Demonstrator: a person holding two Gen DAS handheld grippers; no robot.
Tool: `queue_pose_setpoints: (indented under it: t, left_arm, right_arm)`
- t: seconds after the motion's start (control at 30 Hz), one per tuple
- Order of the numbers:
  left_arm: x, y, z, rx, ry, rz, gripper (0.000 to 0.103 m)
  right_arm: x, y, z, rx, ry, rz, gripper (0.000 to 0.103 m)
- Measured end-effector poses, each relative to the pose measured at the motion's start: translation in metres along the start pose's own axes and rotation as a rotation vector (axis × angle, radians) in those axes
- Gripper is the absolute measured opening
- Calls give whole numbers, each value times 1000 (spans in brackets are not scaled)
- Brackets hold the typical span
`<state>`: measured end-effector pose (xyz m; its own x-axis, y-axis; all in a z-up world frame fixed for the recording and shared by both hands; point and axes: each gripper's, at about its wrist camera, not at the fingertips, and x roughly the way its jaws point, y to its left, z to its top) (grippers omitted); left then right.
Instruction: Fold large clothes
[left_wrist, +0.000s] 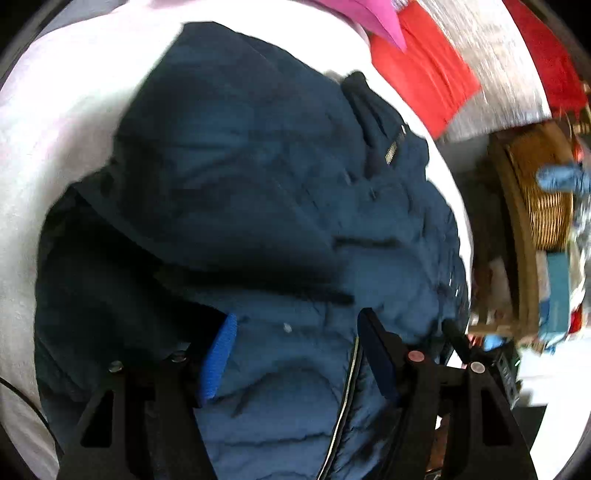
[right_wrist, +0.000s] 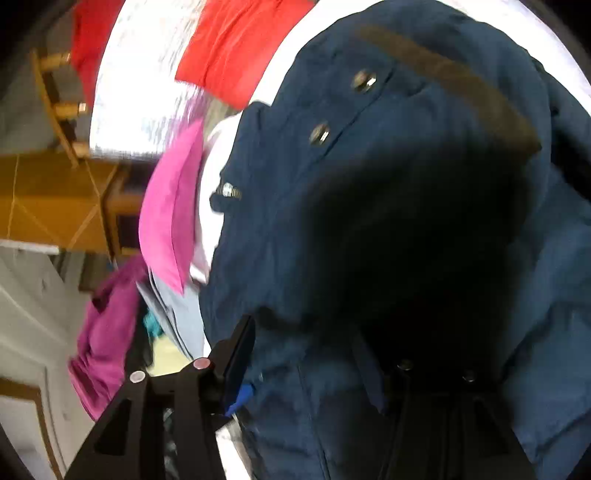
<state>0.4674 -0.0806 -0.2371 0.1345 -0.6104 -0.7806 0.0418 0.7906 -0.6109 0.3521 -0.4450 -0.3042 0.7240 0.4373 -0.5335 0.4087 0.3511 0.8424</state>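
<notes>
Navy padded jacket (left_wrist: 258, 184) lies bunched on a white sheet (left_wrist: 55, 129), filling most of both wrist views; quilted panel and zip run toward the left claw (left_wrist: 295, 354); left claw's jaws stand apart with jacket fabric lying between them; blue pad on one finger (left_wrist: 218, 358) sits against the cloth, the other finger is just beside the zip line; can't tell whether the pads press, reads as open over the fabric.

Right claw (right_wrist: 332, 365): only one finger (right_wrist: 236, 354) shows clearly, at the jacket's edge; the other side is lost in dark fabric draped over it; grip state can't be told from this view. Two snap studs (right_wrist: 364, 79) and a brown strip (right_wrist: 443, 81) show on the jacket's upper part.

Beyond the jacket: red cloth (left_wrist: 424, 81), pink garment (right_wrist: 173, 206), magenta garment (right_wrist: 107, 332); wicker basket (left_wrist: 546, 206) off the sheet's edge in the left view; wooden furniture (right_wrist: 55, 199) in the right view. Both frames motion-blurred.
</notes>
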Motion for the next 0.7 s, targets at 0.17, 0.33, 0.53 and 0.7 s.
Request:
queue_pose_setpoints:
  t: [0.17,0.33,0.53,0.7]
  left_arm:
    - [-5,18,11,-112,-22,-120,69]
    - [-5,31,12,-180,-42,-192,69]
    - [-1,56,14,-282,-83,-233,49]
    - [-11,49,11,-226,-142,-216,25]
  right_arm:
    - [-2,-9,6,57,-69,46,58]
    - [-2,-11,11,23,-108,-6,49]
    - [2,2,10,-79,-146,-86,29]
    - [-3,21,6,-184,-195,-112,23]
